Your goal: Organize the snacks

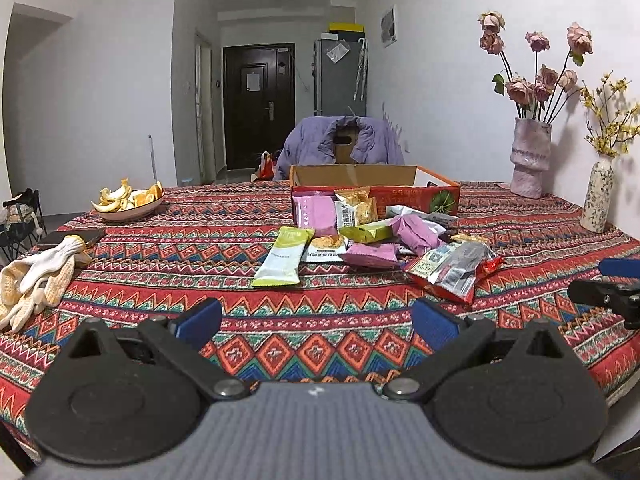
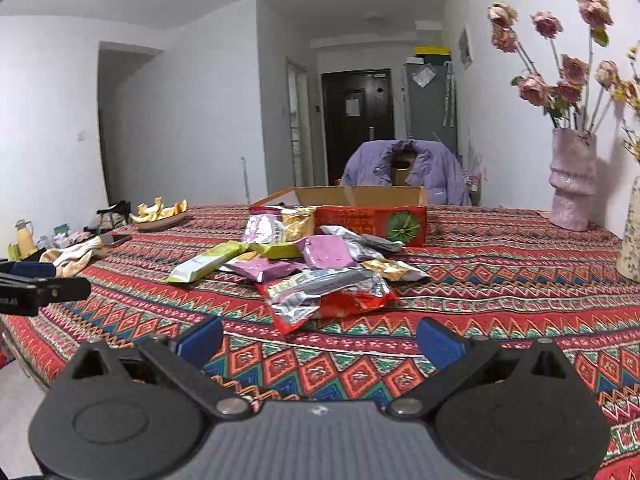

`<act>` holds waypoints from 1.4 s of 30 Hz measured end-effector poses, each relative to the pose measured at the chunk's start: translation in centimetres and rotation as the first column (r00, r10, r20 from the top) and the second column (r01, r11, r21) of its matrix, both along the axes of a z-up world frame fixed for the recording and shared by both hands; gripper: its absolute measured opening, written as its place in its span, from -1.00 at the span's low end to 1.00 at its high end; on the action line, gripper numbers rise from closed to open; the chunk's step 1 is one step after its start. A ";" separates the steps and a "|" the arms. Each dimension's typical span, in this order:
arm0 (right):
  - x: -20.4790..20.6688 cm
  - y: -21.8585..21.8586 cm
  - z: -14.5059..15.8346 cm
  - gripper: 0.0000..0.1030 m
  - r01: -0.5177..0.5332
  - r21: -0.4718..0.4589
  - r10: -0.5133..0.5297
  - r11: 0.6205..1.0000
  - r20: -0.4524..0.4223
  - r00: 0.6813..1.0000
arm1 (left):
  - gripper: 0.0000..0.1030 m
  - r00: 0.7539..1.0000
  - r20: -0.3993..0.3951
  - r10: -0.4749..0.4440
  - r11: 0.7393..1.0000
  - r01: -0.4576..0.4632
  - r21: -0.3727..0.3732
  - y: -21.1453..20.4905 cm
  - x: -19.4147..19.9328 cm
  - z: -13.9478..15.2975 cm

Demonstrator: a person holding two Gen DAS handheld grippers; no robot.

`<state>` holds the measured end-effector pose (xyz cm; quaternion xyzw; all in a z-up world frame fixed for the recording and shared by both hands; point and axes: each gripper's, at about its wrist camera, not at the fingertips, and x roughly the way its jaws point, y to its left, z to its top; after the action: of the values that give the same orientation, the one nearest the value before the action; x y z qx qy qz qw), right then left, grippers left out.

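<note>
Several snack packets lie in a loose pile on the patterned tablecloth in front of an open red cardboard box (image 1: 400, 196) (image 2: 372, 220). Nearest me are a red and silver packet (image 1: 452, 272) (image 2: 324, 292) and a long green and white packet (image 1: 282, 258) (image 2: 208, 261); pink packets (image 1: 370, 255) (image 2: 326, 252) sit among them. My left gripper (image 1: 316, 322) is open and empty, short of the pile. My right gripper (image 2: 320, 340) is open and empty too, just in front of the red and silver packet. Each gripper shows at the edge of the other's view.
A plate of orange peels (image 1: 130, 202) (image 2: 160, 214), a phone and white work gloves (image 1: 38, 276) lie at the left. Two vases with flowers (image 1: 530, 160) (image 1: 598, 196) stand against the right wall. A chair with a purple jacket (image 1: 340, 146) is behind the box.
</note>
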<state>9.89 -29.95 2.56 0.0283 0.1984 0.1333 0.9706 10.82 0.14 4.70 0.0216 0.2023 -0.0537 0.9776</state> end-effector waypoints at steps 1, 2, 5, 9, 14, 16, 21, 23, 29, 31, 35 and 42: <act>0.2 -0.2 0.0 1.00 0.005 0.004 -0.005 1.000 -0.001 1.000 | 1.00 1.000 0.001 -0.001 1.000 0.001 -0.003 -0.1 0.2 0.1; 0.3 -0.5 0.0 1.00 0.011 0.006 -0.011 1.000 -0.002 1.000 | 1.00 1.000 -0.003 -0.003 1.000 0.003 -0.004 -0.1 0.4 0.1; 1.0 -0.8 -0.1 1.00 0.027 0.000 -0.027 1.000 -0.008 1.000 | 1.00 1.000 -0.017 -0.005 1.000 0.005 0.003 -0.3 1.2 -0.1; 2.3 -1.0 -0.3 1.00 0.037 -0.002 -0.037 0.999 -0.027 0.999 | 1.00 0.999 -0.050 -0.012 1.000 0.012 -0.003 -0.5 2.8 -0.6; 4.7 -1.1 -0.3 1.00 0.060 0.004 -0.059 0.998 -0.047 0.997 | 1.00 0.995 -0.093 -0.027 1.000 0.026 -0.008 -0.8 6.1 -0.9; 6.2 -1.2 -0.1 1.00 0.072 0.005 -0.072 0.997 -0.062 0.995 | 1.00 0.994 -0.108 -0.032 0.999 0.031 -0.008 -1.0 7.7 -0.9; 10.5 -1.8 0.6 1.00 0.085 0.024 -0.082 0.996 -0.097 0.992 | 0.99 0.992 -0.114 -0.053 0.998 0.050 -0.029 -1.3 12.2 -0.1; 12.5 -1.9 0.8 0.96 0.087 0.025 -0.084 0.996 -0.110 0.990 | 0.96 0.992 -0.109 -0.063 0.998 0.061 -0.020 -1.7 14.1 0.4; 18.8 -1.9 1.5 0.93 0.071 0.021 -0.069 0.997 -0.110 0.992 | 0.75 0.984 -0.097 -0.149 0.989 0.146 -0.033 -3.5 19.6 2.1; 21.6 -2.1 1.6 0.90 0.054 0.033 -0.050 0.998 -0.129 0.990 | 0.63 0.978 -0.109 -0.177 0.984 0.175 -0.022 -4.6 21.8 2.2; 27.8 -2.5 1.0 0.71 0.049 0.070 -0.036 0.996 -0.177 0.984 | 0.54 0.966 -0.127 -0.223 0.974 0.228 0.018 -7.2 26.1 1.7; 37.3 -0.8 -3.4 0.40 0.003 0.000 -0.003 1.000 -0.285 0.958 | 0.55 0.946 -0.175 -0.272 0.960 0.280 0.023 -10.5 30.8 -0.1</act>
<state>47.15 -30.78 -0.83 0.0476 0.3363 0.1261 0.9321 41.58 -10.37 4.56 0.0684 0.2810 -0.1870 0.9388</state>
